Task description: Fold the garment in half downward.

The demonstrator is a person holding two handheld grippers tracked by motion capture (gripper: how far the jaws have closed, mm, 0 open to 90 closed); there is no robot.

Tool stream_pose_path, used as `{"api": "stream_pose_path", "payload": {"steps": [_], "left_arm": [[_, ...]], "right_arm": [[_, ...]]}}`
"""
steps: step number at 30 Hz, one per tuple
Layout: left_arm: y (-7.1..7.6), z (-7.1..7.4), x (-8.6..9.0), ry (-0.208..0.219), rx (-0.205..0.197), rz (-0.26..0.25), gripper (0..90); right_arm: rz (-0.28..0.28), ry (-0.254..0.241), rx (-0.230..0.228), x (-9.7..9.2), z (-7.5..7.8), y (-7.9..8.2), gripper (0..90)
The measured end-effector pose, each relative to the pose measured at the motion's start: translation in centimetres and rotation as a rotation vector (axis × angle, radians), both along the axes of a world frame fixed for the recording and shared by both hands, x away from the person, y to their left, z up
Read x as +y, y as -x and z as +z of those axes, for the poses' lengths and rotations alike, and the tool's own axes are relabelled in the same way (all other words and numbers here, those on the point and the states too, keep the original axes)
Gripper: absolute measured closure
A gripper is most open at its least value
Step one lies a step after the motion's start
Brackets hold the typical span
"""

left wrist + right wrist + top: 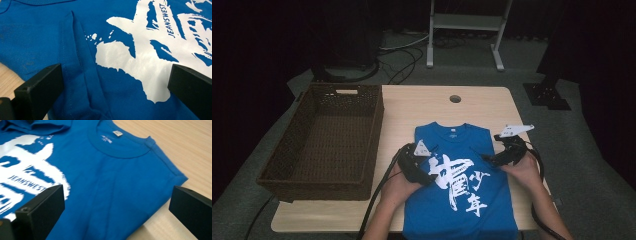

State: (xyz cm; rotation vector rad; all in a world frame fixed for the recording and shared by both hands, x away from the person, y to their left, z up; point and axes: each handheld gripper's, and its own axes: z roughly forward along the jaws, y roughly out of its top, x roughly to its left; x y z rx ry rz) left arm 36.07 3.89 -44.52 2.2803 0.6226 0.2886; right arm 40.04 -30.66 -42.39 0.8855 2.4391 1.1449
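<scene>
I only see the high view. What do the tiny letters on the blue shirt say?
Observer: The blue shirt reads JEANSWEST in its white print.
Operator: Is the left hand-held gripper pinching it?
Observer: No, the left hand-held gripper is open over a raised fold.
Operator: And the right one?
Observer: The right hand-held gripper is open too, straddling the shirt's edge beside the bare table.

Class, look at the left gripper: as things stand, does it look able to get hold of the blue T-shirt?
Probably yes. The left gripper is over the blue T-shirt, jaws open, with a raised fold of cloth between them and nothing blocking.
</scene>
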Motion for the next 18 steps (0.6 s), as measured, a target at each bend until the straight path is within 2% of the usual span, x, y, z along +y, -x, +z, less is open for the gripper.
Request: {"api": "stream_pose_path", "payload": {"steps": [9, 18], "left_arm": [[0.0, 0.0, 0.0, 0.001, 0.0, 0.0, 0.0], [0.0, 0.0, 0.0, 0.001, -0.001, 0.001, 0.0]], "right_arm": [[-0.021, -0.002, 0.005, -0.3, 0.0, -2.8, 0.0], [-0.025, 0.008, 0.003, -0.8, 0.1, -4.8, 0.0]]}}
